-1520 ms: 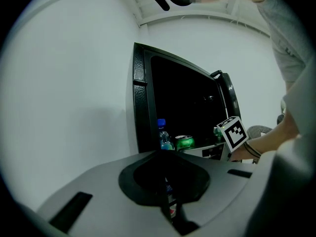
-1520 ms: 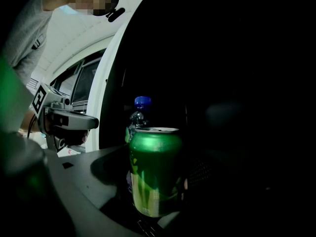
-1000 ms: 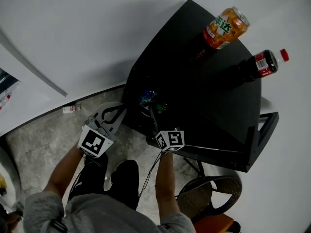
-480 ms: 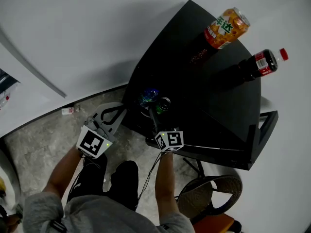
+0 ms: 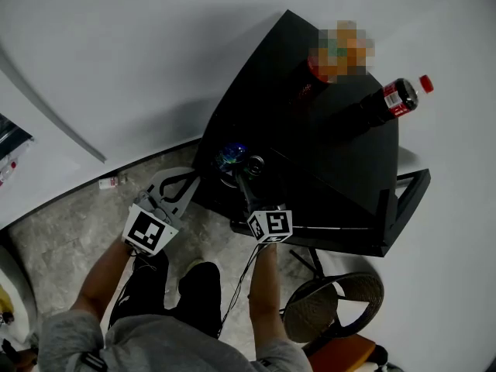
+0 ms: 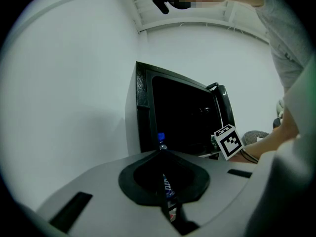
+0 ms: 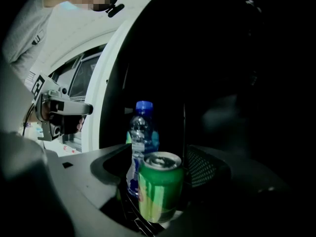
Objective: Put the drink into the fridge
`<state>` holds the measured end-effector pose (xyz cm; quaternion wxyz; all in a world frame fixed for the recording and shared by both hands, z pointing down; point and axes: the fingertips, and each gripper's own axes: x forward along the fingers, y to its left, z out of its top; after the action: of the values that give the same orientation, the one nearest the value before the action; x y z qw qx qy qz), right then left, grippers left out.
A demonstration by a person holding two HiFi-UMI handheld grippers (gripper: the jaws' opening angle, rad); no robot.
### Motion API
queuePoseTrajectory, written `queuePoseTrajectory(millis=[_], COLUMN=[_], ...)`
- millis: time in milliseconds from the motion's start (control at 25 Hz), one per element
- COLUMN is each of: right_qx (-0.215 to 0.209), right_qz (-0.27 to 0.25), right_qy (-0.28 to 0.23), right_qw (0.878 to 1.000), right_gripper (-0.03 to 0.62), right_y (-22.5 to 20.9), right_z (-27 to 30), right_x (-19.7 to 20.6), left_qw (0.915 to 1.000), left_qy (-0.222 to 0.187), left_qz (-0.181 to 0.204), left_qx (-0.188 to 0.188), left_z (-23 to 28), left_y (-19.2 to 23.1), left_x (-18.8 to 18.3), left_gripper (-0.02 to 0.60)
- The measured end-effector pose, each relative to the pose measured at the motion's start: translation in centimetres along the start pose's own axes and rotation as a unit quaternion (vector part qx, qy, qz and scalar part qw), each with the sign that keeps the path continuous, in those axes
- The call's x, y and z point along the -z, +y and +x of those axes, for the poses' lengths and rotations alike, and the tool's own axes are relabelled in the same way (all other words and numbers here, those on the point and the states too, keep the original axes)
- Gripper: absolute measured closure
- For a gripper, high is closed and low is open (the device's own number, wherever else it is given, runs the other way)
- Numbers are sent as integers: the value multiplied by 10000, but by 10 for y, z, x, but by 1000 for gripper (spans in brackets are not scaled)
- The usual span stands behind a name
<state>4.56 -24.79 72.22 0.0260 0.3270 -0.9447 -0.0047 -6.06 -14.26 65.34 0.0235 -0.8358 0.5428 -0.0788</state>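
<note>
Right hand-held gripper (image 5: 249,169) is clamped on the green can (image 7: 160,184) - can upright, at the dark opening of the black fridge (image 5: 333,169). A blue-capped water bottle (image 7: 142,132) stands just behind the can, on its left. Left hand-held gripper (image 6: 161,153) sits further left, outside the fridge - jaws together, nothing in them. A cola bottle (image 5: 391,99) stands on the fridge top, far right.

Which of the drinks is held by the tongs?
The green can, clamped in the right tongs; the blue-capped bottle stands behind it.
</note>
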Motion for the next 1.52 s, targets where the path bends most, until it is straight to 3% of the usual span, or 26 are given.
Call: queuePoseTrajectory(millis=[520,760,1080,1280,1520], right_qx=[135,332,676,866,1183], right_qz=[-95,84,117,93,123], right_qy=[75,11,134,217,275], right_qw=[9998,9994,9976,9960,9925], right_gripper=[253,260,367,418,468], right_y=[24,40,61,79,87], right_z=[-33,-63,-103,-125,-156], right_x=[-87,-126,-172,-202,-237], left_qw=[9998,9997,9996,9998,9998], left_qy=[9,-118,-111,-94,-13], left_qz=[111,-31,106,-44,73], left_qx=[147,225,216,174,190], left_z=[-27,-38,-55,-71,-89], left_y=[-1,-5,-12,-16,-21], left_x=[-82,-117,-164,-188,-211], left_gripper=[577,577,577,577,577])
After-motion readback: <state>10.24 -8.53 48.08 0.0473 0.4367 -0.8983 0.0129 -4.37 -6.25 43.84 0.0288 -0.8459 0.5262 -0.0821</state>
